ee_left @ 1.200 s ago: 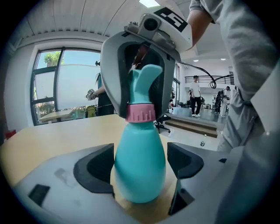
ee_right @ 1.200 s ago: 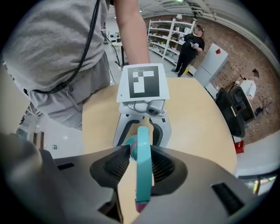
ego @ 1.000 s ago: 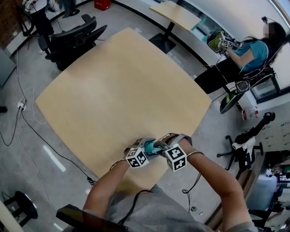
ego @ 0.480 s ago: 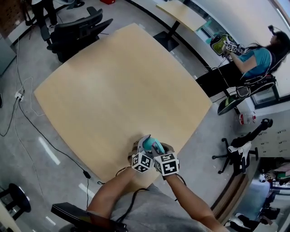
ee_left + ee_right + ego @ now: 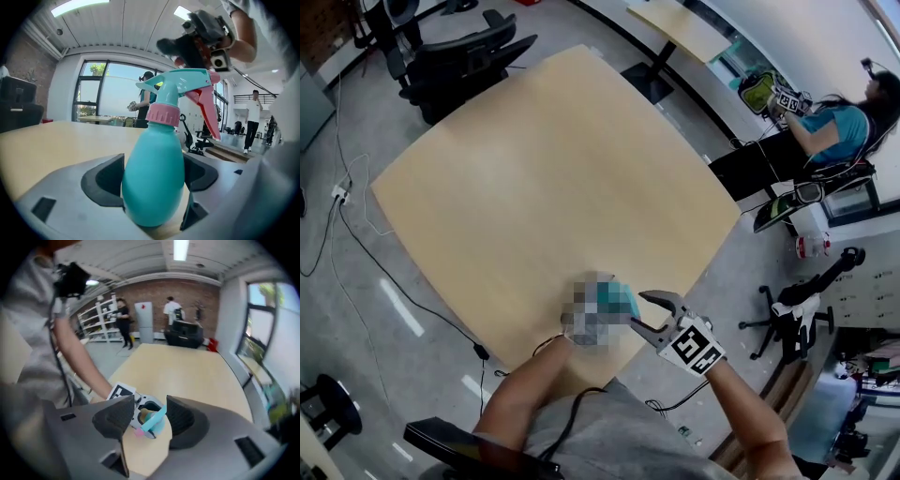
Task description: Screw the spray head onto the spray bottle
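Note:
A teal spray bottle (image 5: 152, 173) with a pink collar (image 5: 163, 115) stands on the wooden table (image 5: 553, 169) near its front edge. The teal spray head (image 5: 180, 79) with its pink trigger sits on the neck. My left gripper (image 5: 152, 180) is shut on the bottle's body; in the head view a mosaic patch covers it beside the bottle (image 5: 617, 302). My right gripper (image 5: 645, 311) hangs just right of the spray head and above it. Its jaws have just been opening, and nothing is between them. From above, the right gripper (image 5: 149, 417) looks down on the spray head (image 5: 153, 422).
The bottle stands close to the table's front edge (image 5: 581, 361). Office chairs (image 5: 469, 56) stand beyond the far left corner, a second table (image 5: 675, 28) at the back. A seated person (image 5: 834, 122) is at the far right. Cables (image 5: 356, 244) lie on the floor.
My right gripper has let go of the spray head, opened, rolled, and risen to the right of the bottle. The left gripper still holds the bottle in about the same place.

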Motion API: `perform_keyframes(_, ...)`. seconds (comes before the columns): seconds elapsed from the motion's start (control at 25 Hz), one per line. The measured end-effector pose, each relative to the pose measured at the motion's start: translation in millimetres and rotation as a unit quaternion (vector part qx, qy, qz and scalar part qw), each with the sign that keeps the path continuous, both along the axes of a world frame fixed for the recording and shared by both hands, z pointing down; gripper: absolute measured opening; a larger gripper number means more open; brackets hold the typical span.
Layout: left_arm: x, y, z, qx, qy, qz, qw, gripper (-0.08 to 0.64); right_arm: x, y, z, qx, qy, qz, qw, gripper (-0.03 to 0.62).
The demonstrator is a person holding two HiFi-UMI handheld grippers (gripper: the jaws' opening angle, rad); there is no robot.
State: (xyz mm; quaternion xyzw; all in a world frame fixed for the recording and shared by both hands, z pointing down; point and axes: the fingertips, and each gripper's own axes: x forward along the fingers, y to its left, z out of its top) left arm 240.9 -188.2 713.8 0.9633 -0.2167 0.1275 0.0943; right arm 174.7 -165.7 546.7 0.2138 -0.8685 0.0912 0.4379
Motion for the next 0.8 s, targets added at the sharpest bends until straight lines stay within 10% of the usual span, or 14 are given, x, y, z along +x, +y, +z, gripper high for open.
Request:
perform_keyframes(0.08, -1.2, 1.0, 1.4, -0.002, 0.004, 0.018, 0.9998, 0.356, 11.6, 5.0, -3.7, 0.075, 0.115, -0.208, 0.968, 0.198)
perform_keyframes(0.2, -0.4, 3.5, 2.0, -0.005, 0.008, 0.041, 0.9991, 0.356, 49.0, 4.0, 23.1, 0.158, 0.299, -0.473, 0.814, 0.198)
perform_keyframes(0.24, 0.3, 3.8, 1.8, -0.006, 0.008, 0.046, 0.9989, 0.356, 51.0, 3.8, 30.4, 0.169, 0.309, -0.519, 0.779, 0.198)
perform_keyframes(0.4, 3.1, 3.2, 0.4, -0.01, 0.008, 0.059, 0.9982, 0.356, 13.7, 13.1, 48.3, 0.24, 0.232, -0.609, 0.719, 0.198)
perform_keyframes(0.56, 5.3, 1.9, 0.8, -0.011, 0.008, 0.065, 0.9978, 0.356, 36.4, 12.8, 76.7, 0.203, 0.289, -0.704, 0.616, 0.198)
perform_keyframes(0.64, 4.3, 2.8, 1.3, -0.011, 0.008, 0.065, 0.9978, 0.356, 34.1, 16.4, 88.3, 0.188, 0.285, -0.709, 0.617, 0.198)
perform_keyframes(0.68, 3.9, 4.0, 1.3, -0.011, 0.007, 0.065, 0.9978, 0.356, 30.1, 19.0, 92.8, 0.179, 0.278, -0.699, 0.634, 0.196)
perform_keyframes(0.72, 3.9, 5.2, 1.1, -0.01, 0.006, 0.064, 0.9979, 0.356, 24.6, 20.7, 95.4, 0.166, 0.27, -0.677, 0.664, 0.193)
perform_keyframes(0.8, 3.9, 6.3, 0.1, -0.008, 0.007, 0.061, 0.9981, 0.356, 12.3, 17.7, 95.6, 0.123, 0.251, -0.587, 0.76, 0.129)
